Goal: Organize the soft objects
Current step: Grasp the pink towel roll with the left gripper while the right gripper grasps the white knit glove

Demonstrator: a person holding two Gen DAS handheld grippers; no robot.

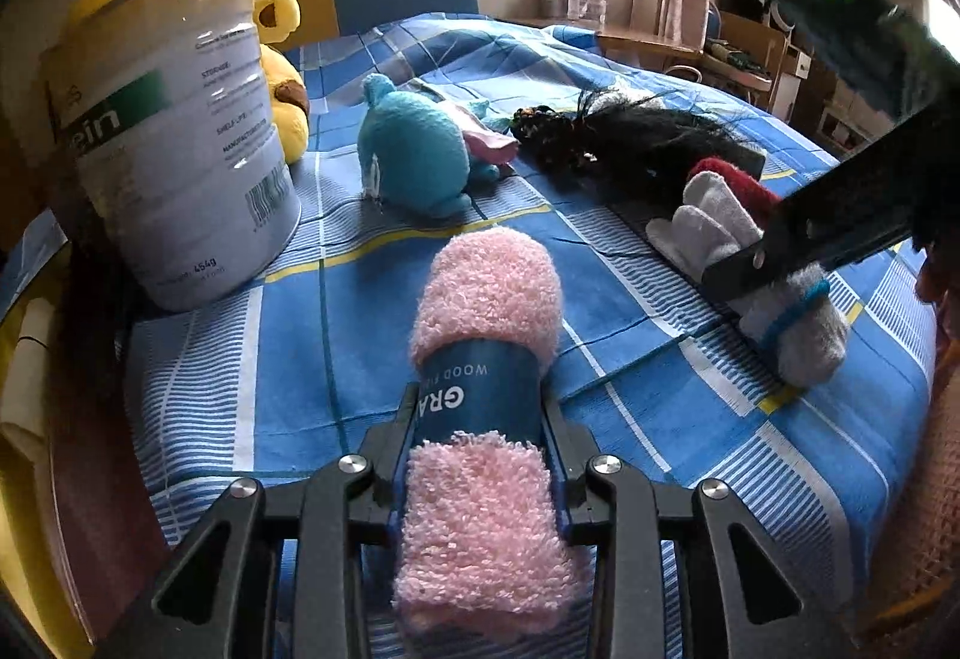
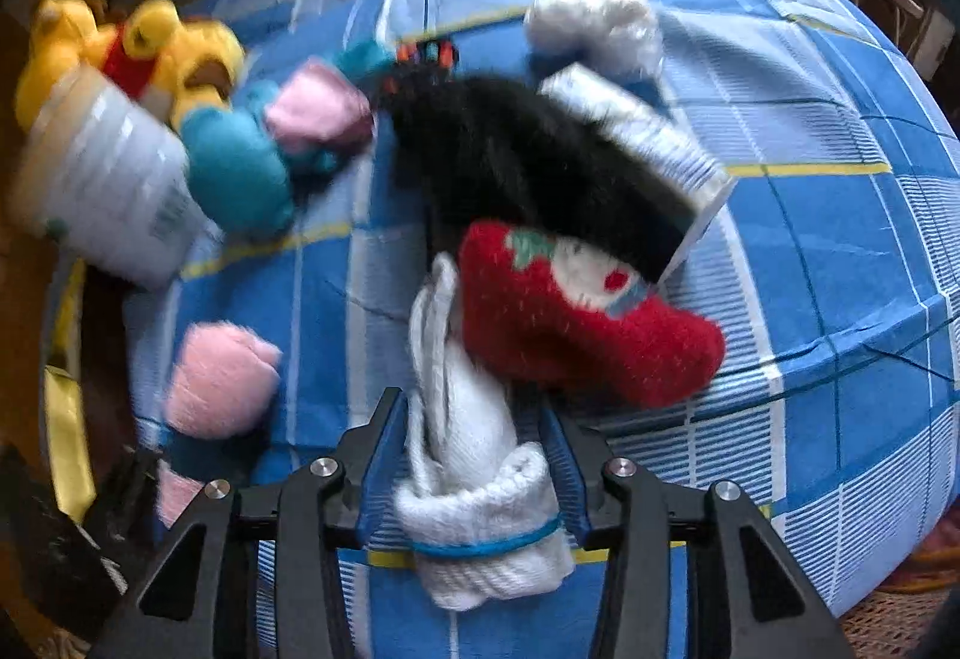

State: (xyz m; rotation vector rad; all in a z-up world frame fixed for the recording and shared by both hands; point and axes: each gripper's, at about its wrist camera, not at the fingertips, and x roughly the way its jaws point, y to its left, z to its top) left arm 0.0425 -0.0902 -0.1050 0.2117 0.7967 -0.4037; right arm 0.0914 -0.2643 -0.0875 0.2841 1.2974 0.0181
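Note:
In the left wrist view my left gripper (image 1: 483, 416) is shut on a pink fluffy sock roll (image 1: 486, 287) with a dark blue paper band, held just above the blue checked bedsheet (image 1: 300, 347). The roll also shows in the right wrist view (image 2: 222, 377). My right gripper (image 2: 471, 437) points steeply down over a white knitted glove (image 2: 474, 443) bound by a blue elastic band. Both pads touch the glove's cuff, and the glove lies on the sheet. From the left wrist view, the right gripper's black finger (image 1: 840, 233) crosses that glove (image 1: 798, 335).
A red mitten (image 2: 588, 323) lies against the glove, with a black hairy bundle (image 2: 528, 161) and a white fluffy item (image 2: 594, 23) behind. A blue plush (image 1: 414, 149), a yellow plush (image 1: 282, 77) and a large tin can (image 1: 174, 137) stand to the left. The bed's edge drops off at the left.

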